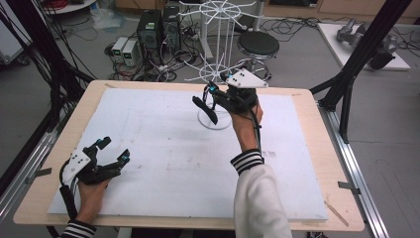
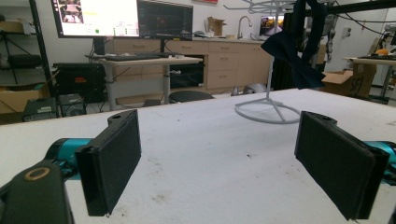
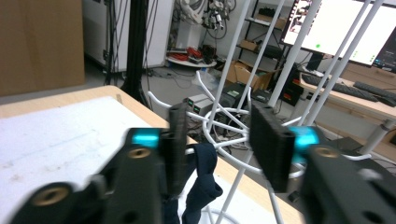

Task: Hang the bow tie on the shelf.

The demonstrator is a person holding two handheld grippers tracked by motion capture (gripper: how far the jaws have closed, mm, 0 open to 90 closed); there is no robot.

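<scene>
**Tongs letting go at the rack**

My right tongs [image 3: 217, 147] stand half apart, pads off the dark cloth [image 3: 201, 184] draped on the white wire rack [image 1: 218, 74]. Left tongs [image 2: 217, 163] rest wide and empty on the desk [image 1: 163, 148]. Pulling back carelessly could snag the cloth and drag it off.

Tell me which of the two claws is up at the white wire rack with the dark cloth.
The right claw, raised at the white wire rack beside the dark cloth. The left claw sits low at the table's near corner.
</scene>
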